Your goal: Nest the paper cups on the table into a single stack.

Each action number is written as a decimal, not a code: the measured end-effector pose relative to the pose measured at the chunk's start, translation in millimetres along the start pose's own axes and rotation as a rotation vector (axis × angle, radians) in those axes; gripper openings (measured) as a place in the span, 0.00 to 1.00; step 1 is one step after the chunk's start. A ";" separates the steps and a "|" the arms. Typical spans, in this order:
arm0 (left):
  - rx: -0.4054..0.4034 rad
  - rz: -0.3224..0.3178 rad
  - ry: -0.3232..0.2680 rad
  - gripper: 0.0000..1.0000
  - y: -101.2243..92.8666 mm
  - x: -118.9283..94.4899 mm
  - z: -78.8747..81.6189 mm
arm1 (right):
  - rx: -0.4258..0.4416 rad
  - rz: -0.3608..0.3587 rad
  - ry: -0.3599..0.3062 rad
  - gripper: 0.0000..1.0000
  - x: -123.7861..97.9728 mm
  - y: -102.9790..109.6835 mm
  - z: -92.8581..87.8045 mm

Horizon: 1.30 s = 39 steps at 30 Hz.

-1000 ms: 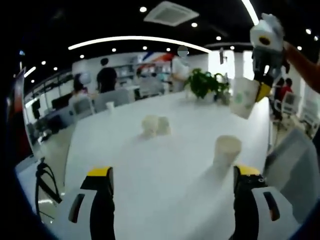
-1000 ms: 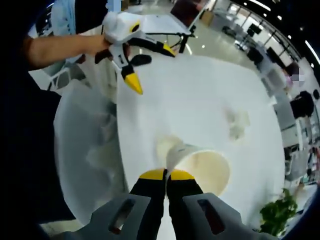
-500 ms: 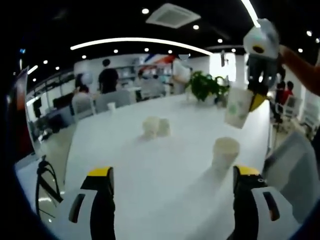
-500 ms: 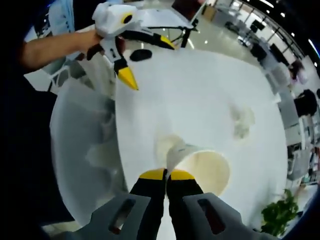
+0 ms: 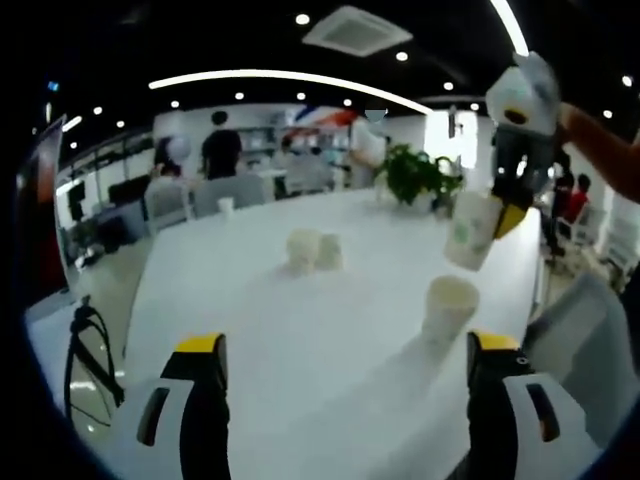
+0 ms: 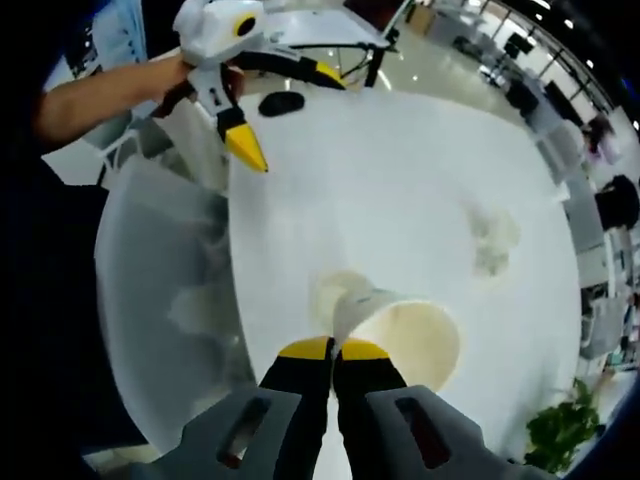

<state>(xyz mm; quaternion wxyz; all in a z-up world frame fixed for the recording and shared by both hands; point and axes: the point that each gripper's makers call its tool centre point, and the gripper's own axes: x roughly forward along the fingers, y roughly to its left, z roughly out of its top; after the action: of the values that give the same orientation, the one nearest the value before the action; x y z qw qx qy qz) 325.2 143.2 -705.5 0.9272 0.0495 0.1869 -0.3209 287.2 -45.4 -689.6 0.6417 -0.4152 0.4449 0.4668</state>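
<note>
The right gripper (image 6: 335,350) pinches a cup (image 6: 405,335) by its rim, up over another cup (image 5: 448,305) standing on the table (image 5: 300,330). The left gripper (image 5: 345,345) is open wide. Paper cups are light and crush easily, so hold the rim softly.

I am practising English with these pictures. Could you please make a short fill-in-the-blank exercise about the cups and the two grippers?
1. The right gripper is shut on a paper ____.
2. The held cup hangs in the air ____ the cup standing on the table.
3. The left gripper has its jaws ____.
4. Farther along the table, two cups stand ____ each other.

Missing words: cup; above; open; beside
</note>
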 end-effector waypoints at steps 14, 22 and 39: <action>-0.001 0.003 0.009 0.98 4.7 4.8 -3.4 | 0.009 0.019 0.022 0.00 9.6 1.3 -3.1; -0.009 0.004 0.014 0.98 7.7 8.0 -5.5 | 0.015 0.030 0.024 0.00 16.1 1.5 -1.1; -0.021 0.013 0.008 0.95 11.6 11.0 -6.7 | 0.030 0.061 0.030 0.00 26.2 8.0 -2.4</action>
<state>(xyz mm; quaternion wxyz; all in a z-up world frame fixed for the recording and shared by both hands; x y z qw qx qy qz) 338.2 147.4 -716.2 0.9290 0.0424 0.1937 -0.3126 283.4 -39.8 -716.3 0.6266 -0.3986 0.4741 0.4731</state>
